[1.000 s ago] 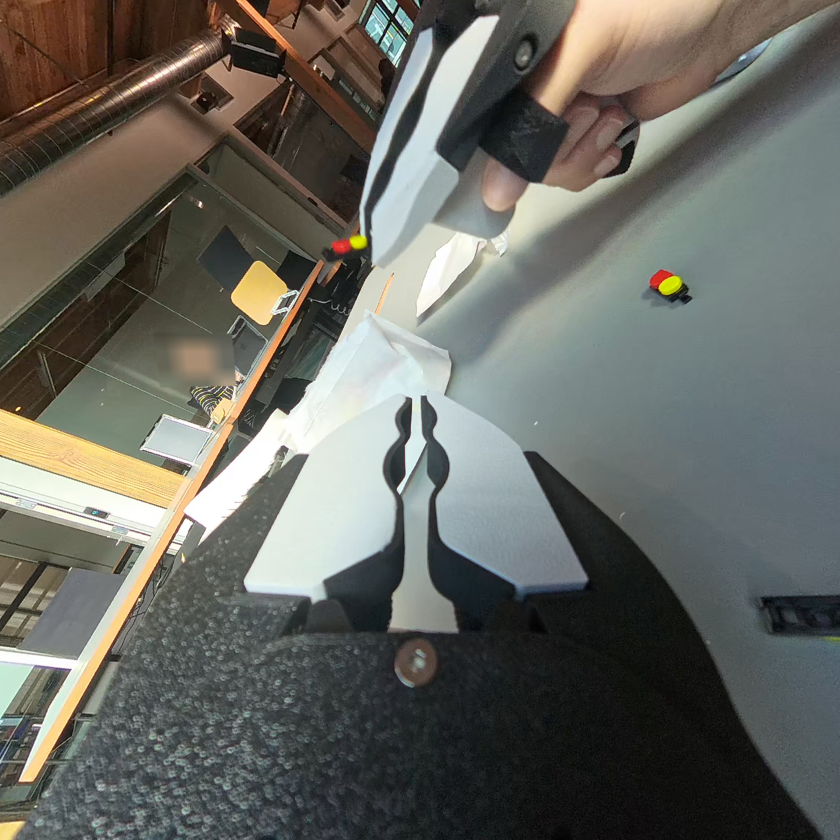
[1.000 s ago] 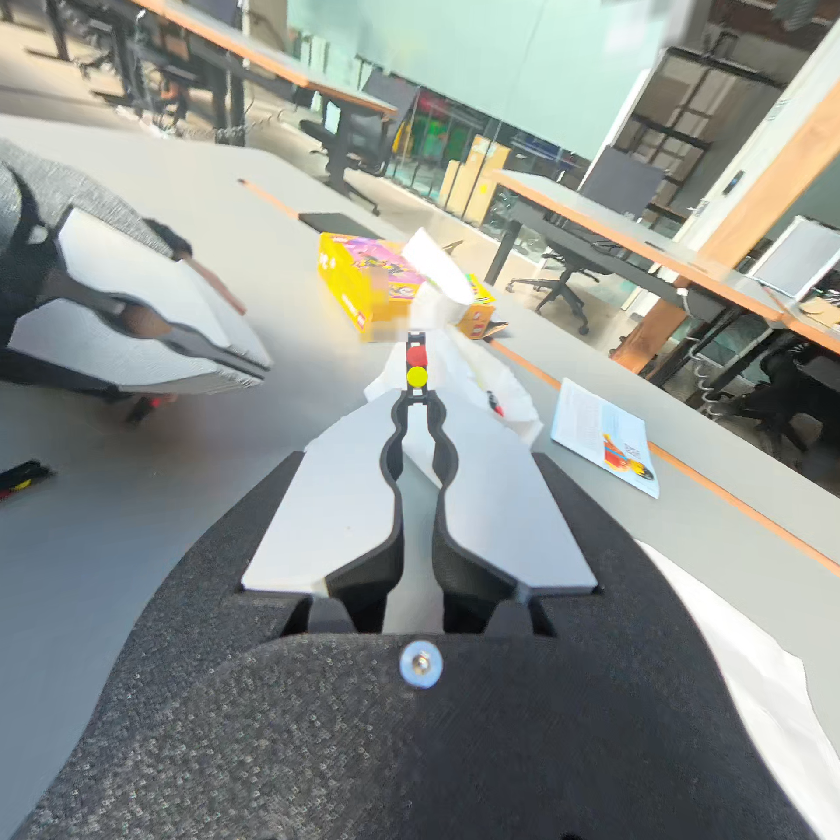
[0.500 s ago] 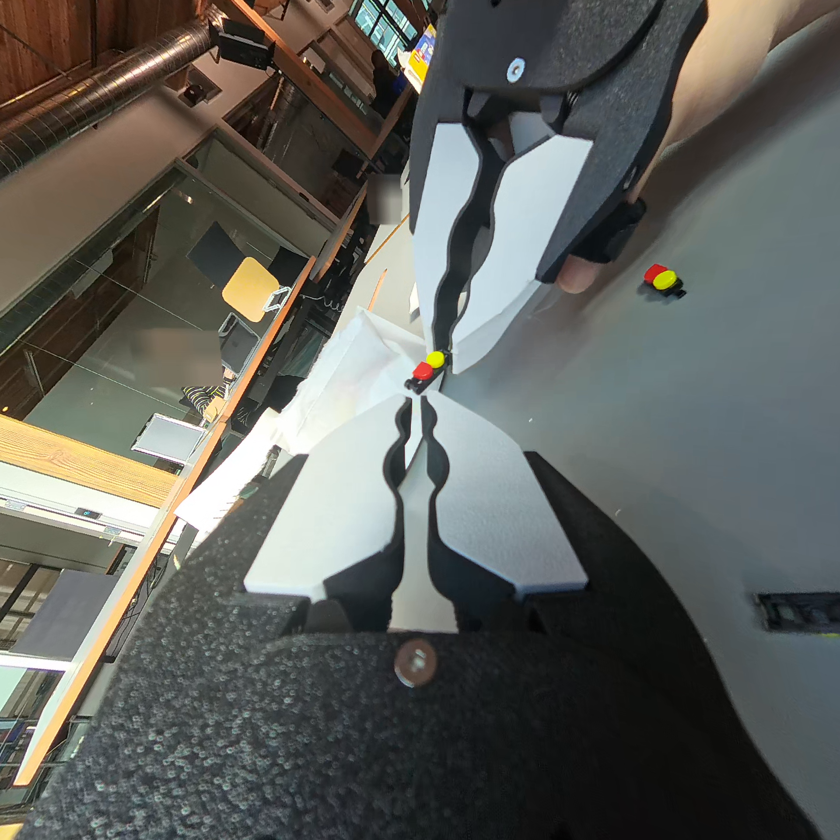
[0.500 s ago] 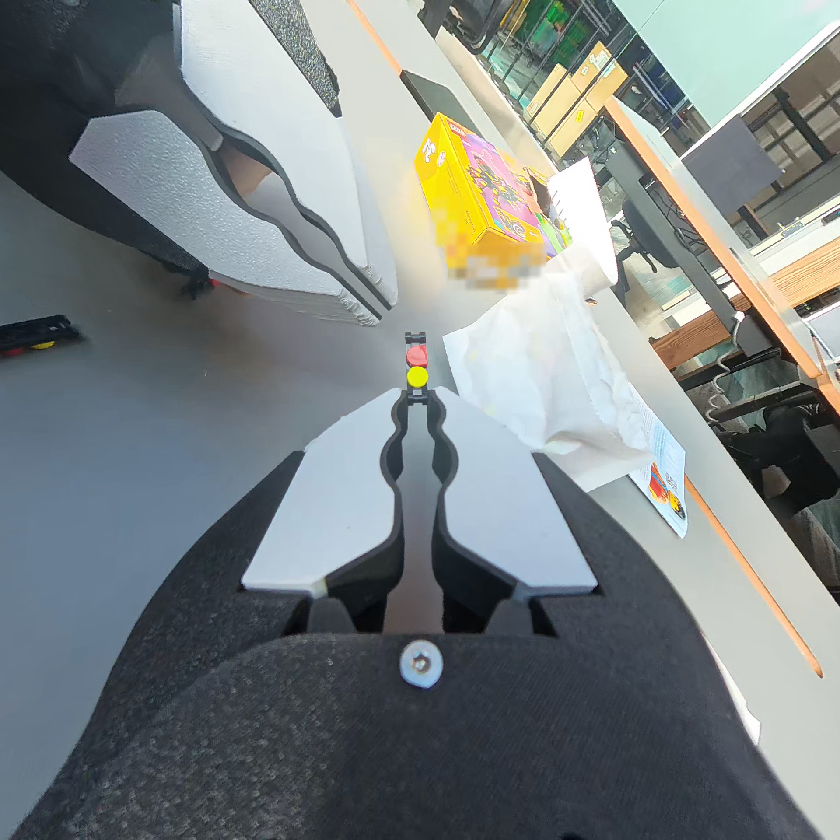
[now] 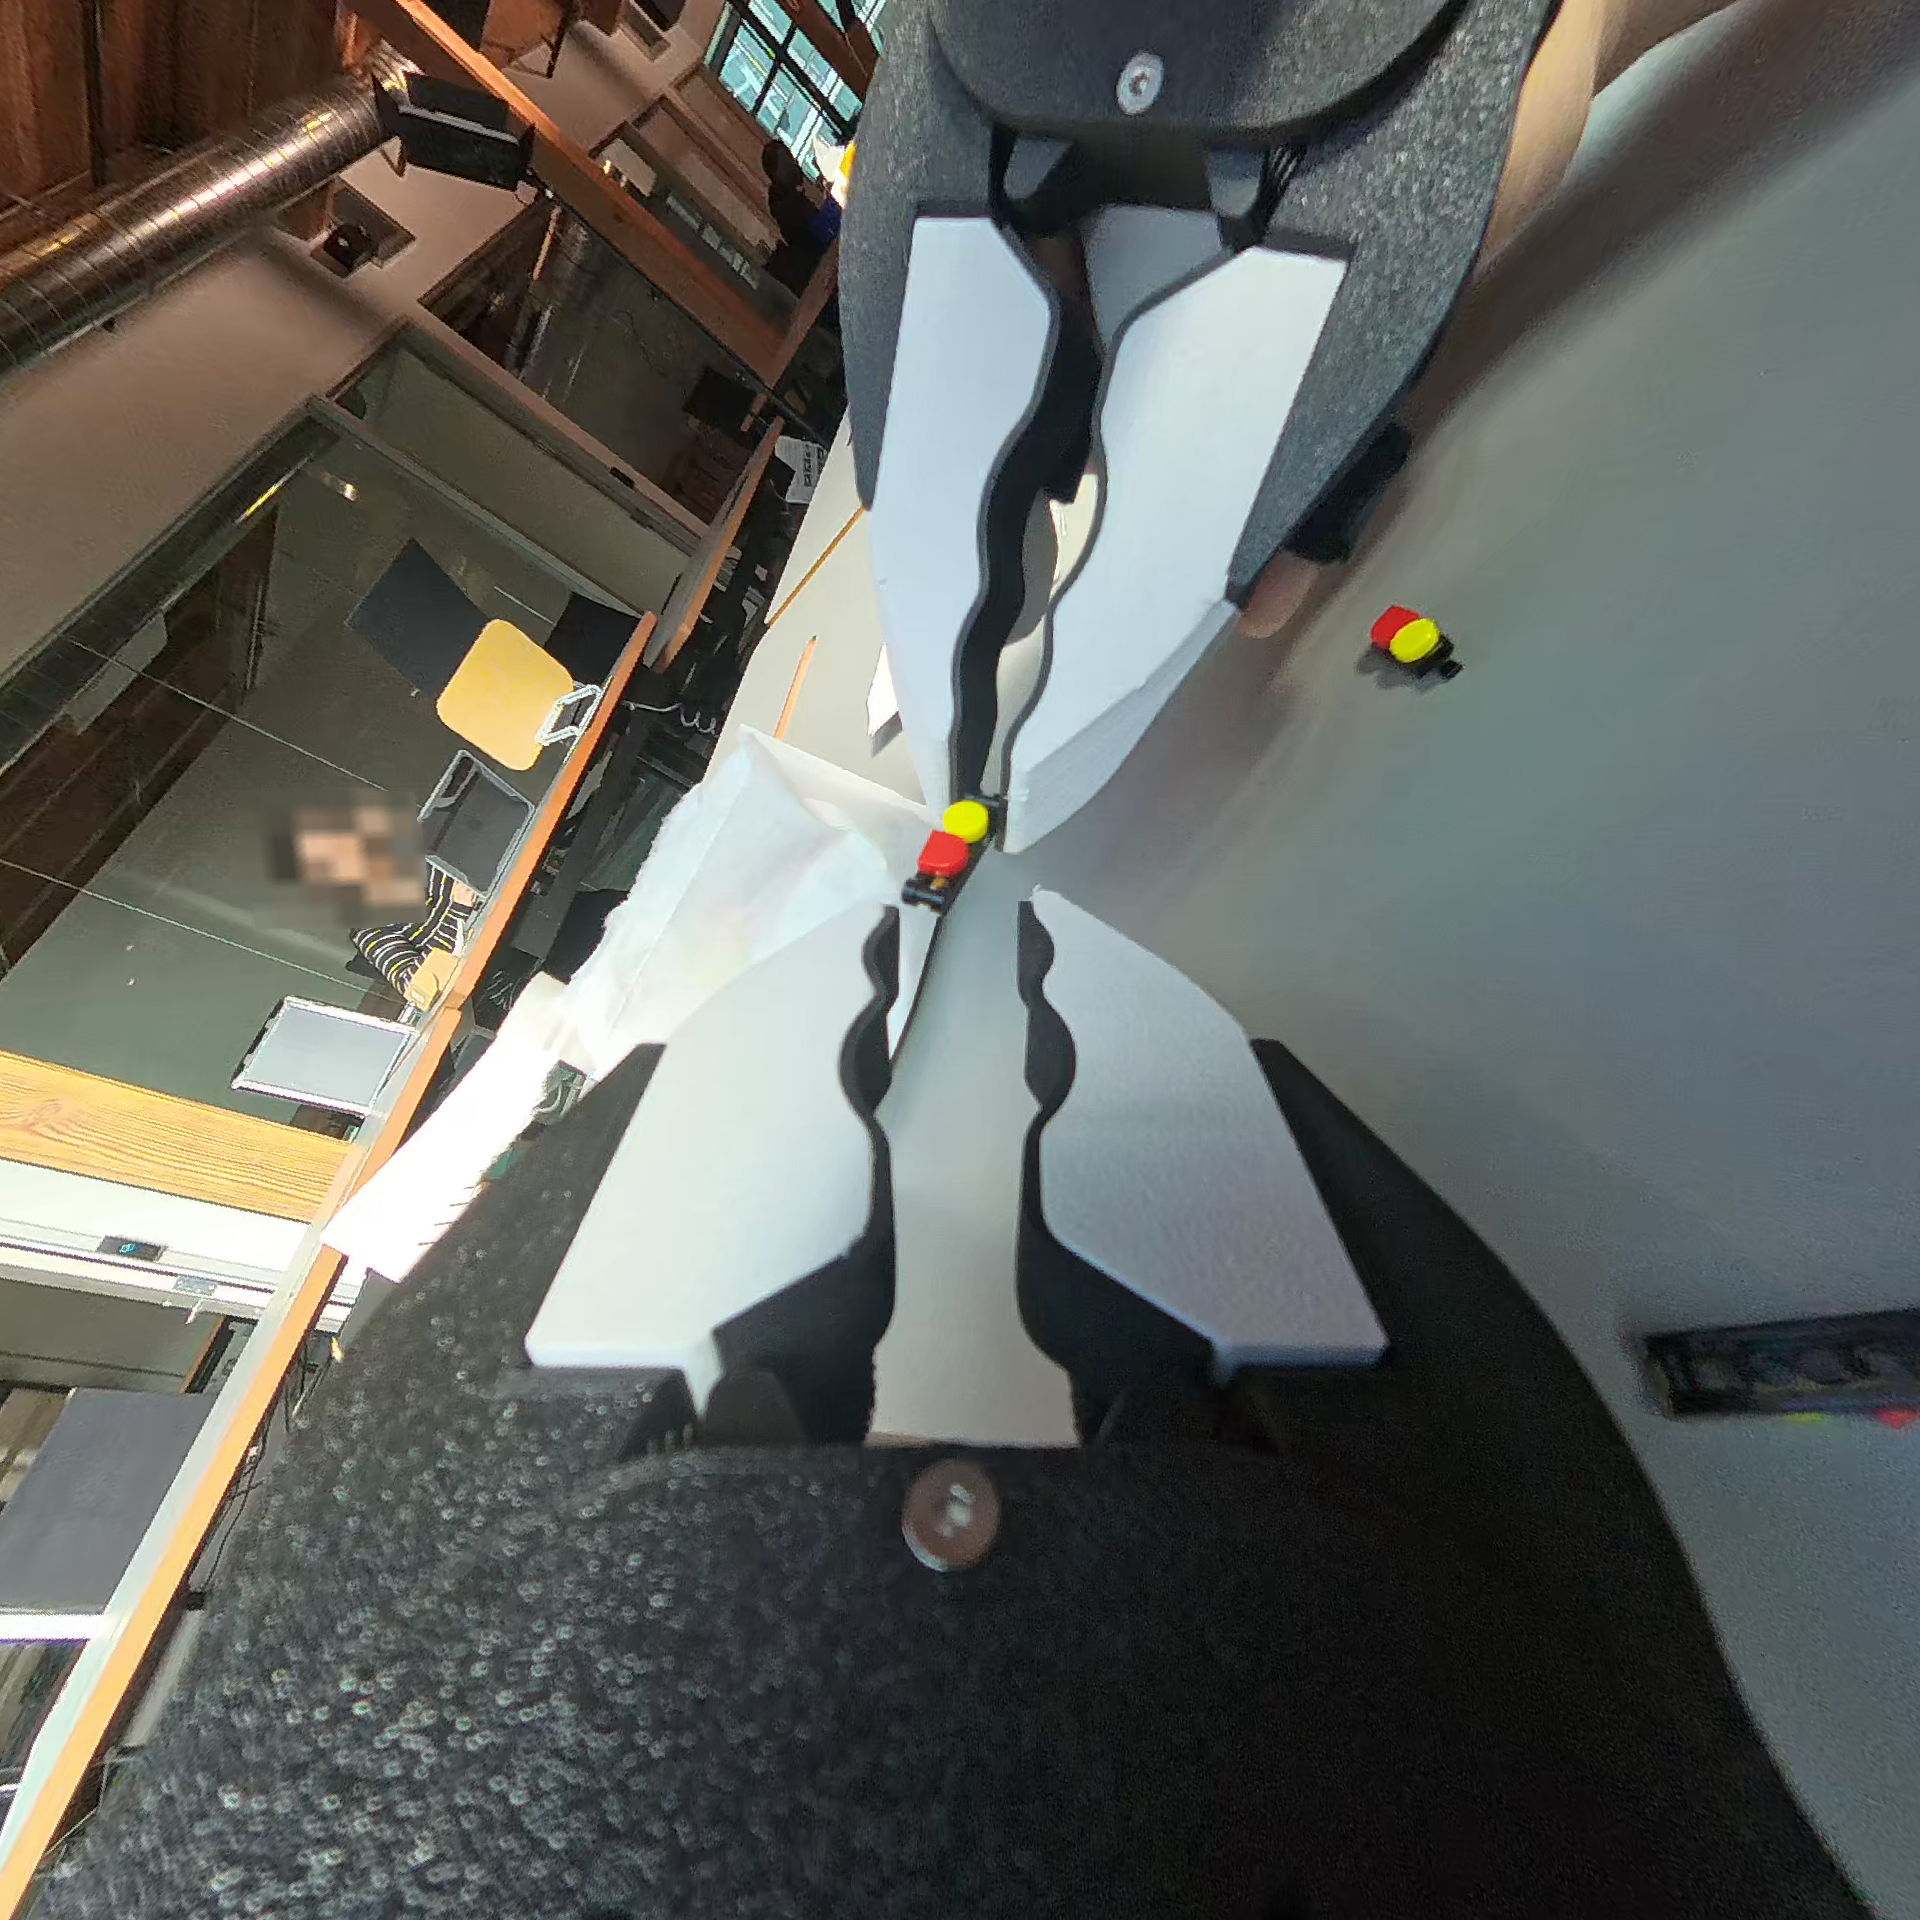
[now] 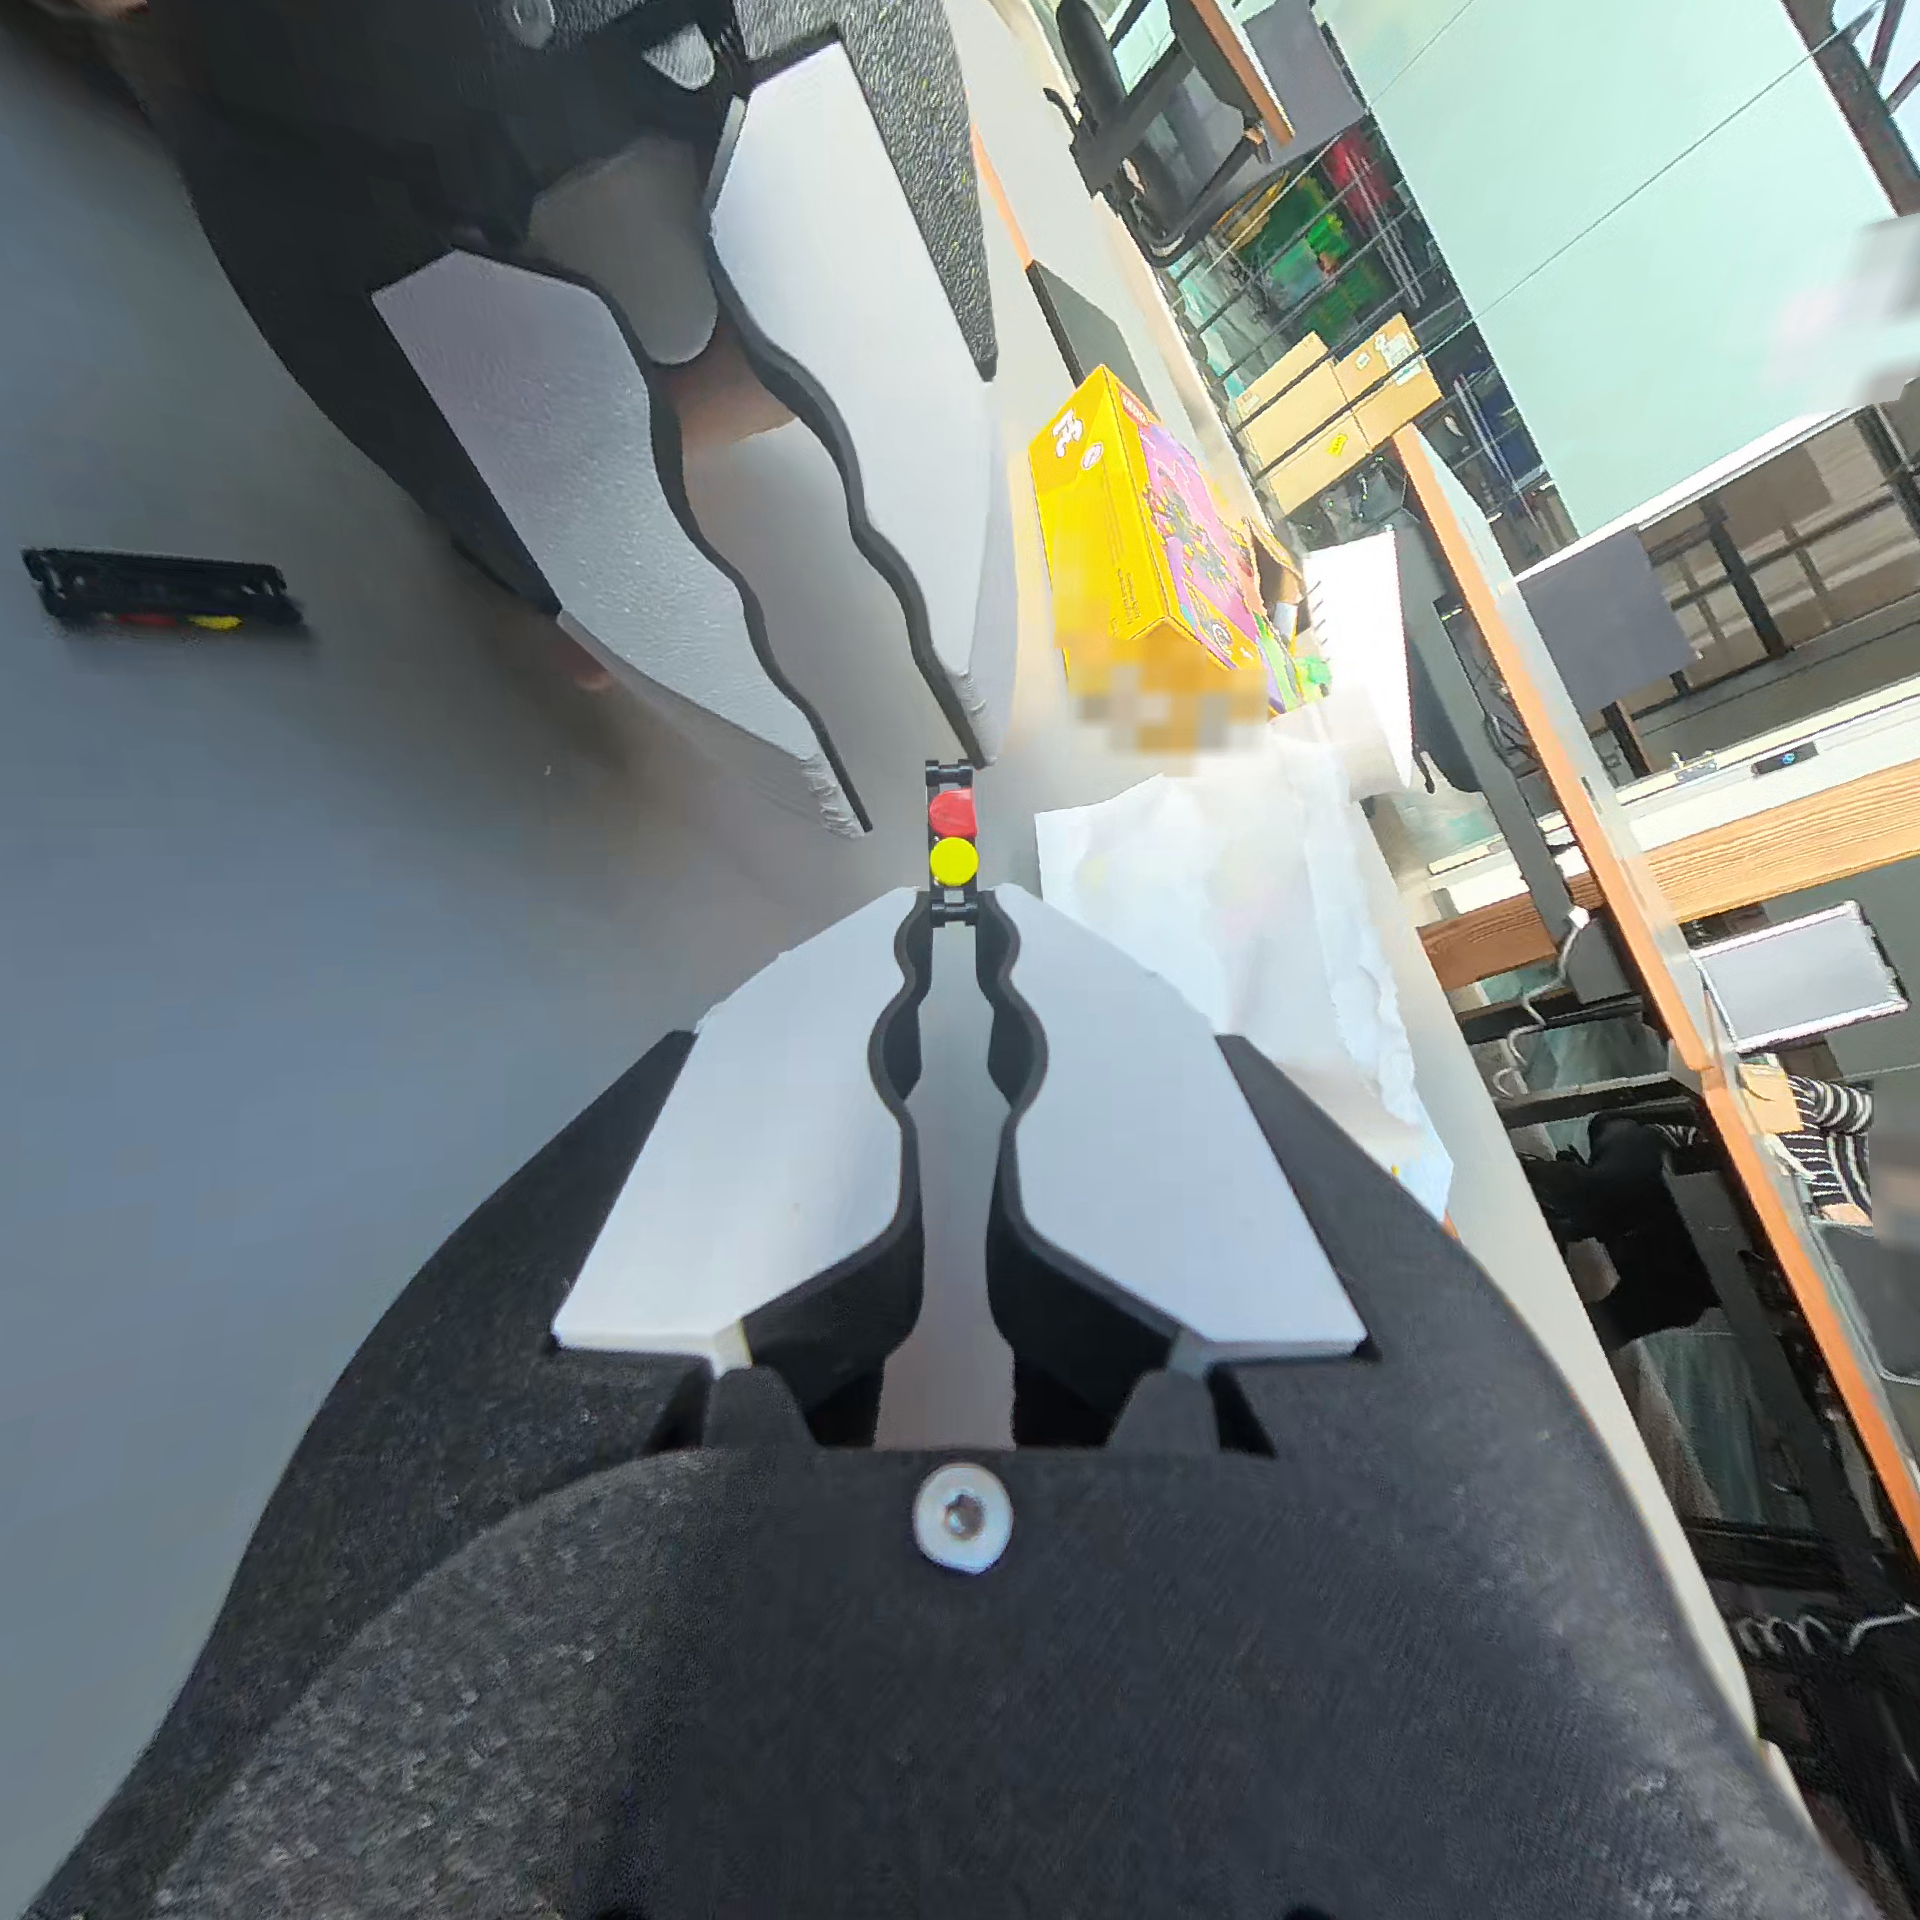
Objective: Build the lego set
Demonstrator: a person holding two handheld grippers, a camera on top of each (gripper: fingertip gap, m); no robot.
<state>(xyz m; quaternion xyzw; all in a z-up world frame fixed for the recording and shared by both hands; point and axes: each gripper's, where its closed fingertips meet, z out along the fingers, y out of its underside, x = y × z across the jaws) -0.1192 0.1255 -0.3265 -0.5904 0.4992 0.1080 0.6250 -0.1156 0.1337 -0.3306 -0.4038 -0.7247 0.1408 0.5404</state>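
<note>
My right gripper (image 6: pixel 951 906) is shut on the end of a small black lego piece (image 6: pixel 953 844) that carries a red and a yellow round tile. It holds the piece above the grey table (image 6: pixel 260 935). My left gripper (image 5: pixel 956 909) is open and empty, facing the right one tip to tip. The held piece (image 5: pixel 954 844) hangs just in front of the left fingertips, between the two grippers. In the right wrist view the left gripper (image 6: pixel 904 784) shows from above with its jaws apart around the far end of the piece.
A second small red and yellow piece (image 5: pixel 1408 636) lies on the table to the right. A long black plate (image 6: pixel 156 592) lies at the left, and it also shows in the left wrist view (image 5: pixel 1787 1371). A yellow lego box (image 6: pixel 1143 540) and a white paper bag (image 6: pixel 1226 935) lie behind. Less than 4 cm separates the two grippers' tips. Between my left fingertips and the long black plate (image 6: pixel 156 592) there is roughly 11 cm.
The left gripper has opened. The right gripper has swung round to face it and brought the red and yellow piece up to the left fingertips.
</note>
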